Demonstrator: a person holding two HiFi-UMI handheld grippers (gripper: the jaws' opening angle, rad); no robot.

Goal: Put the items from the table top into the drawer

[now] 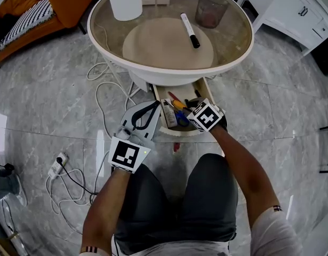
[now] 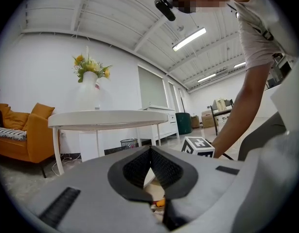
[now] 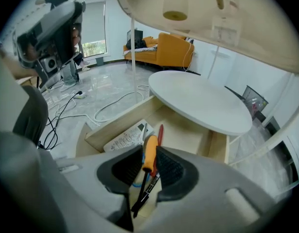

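Tool: orange-handled screwdriver over the open wooden drawer, handle pointing away from me.
Right fingers: slightly apart around it.
Drawer: white remote control, red pen.
Left fingers: together, empty.

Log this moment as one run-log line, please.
right gripper: open over drawer, screwdriver between jaws | left gripper: shut, empty | marker: on table

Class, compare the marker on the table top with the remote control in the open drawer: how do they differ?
The marker is a slim round stick with a black cap; the remote control is flat and wide. The marker lies on the table top, yet to be stowed; the remote control already lies in the drawer. Both are mostly white and lie flat.
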